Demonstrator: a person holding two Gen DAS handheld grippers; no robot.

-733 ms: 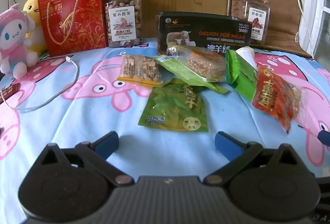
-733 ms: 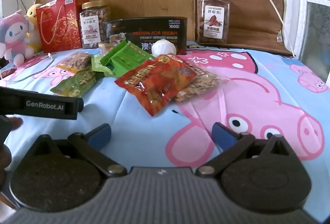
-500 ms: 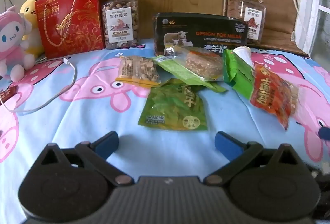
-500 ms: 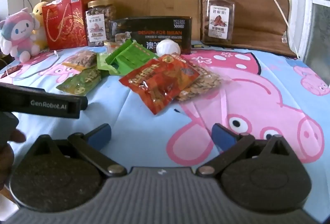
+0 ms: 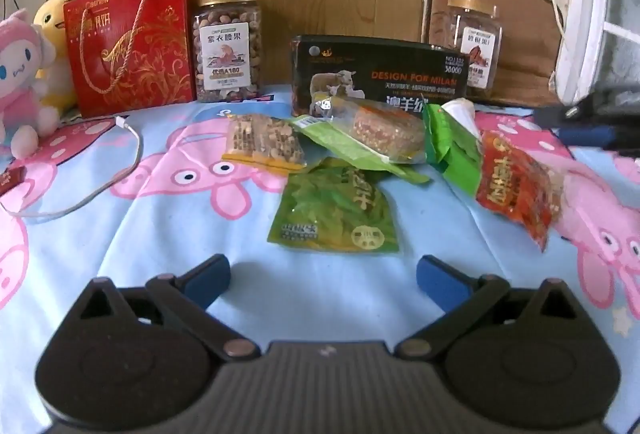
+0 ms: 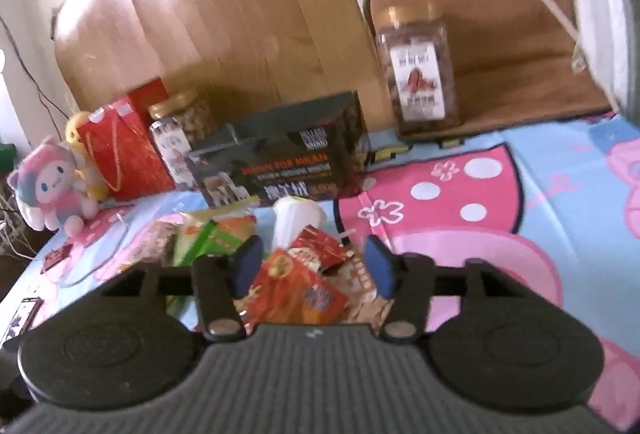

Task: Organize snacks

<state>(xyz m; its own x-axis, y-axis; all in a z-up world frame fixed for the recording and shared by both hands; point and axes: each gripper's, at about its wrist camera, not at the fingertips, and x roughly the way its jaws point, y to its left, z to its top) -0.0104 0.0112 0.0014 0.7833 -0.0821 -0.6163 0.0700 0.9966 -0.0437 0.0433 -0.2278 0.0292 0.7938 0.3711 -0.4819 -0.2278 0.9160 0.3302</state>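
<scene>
Mostly, the right wrist view was blurred, so labels on the snacks could not be read there. Right gripper point(image 6: 312, 266) hovered low over the red snack packet point(image 6: 298, 288), jaws partly spread and astride it; whether the pads touched the packet could not be told. Near half of that packet was hidden behind the gripper body. A white tub point(image 6: 296, 220) stood just beyond, its base hidden by the packets. Left gripper point(image 5: 323, 280) hung above the cartoon bed sheet point(image 5: 160, 234), jaws wide, holding nothing, with the green leaf-print packet point(image 5: 334, 212) lying flat just ahead. Counted in the left view: five packets bunched mid-sheet, namely the nut bar packet point(image 5: 264, 144), a clear-wrapped round cake point(image 5: 384, 128) lying on a light green pouch, the leaf-print one, a folded green bag point(image 5: 454, 152), and the red one at right. Two nut jars point(image 5: 229, 46) stood at the back, the right one dim against a brown cushion. One red gift bag point(image 5: 132, 42), one black box point(image 5: 380, 74), two plush toys point(image 5: 20, 74) partly cut by the left edge.
</scene>
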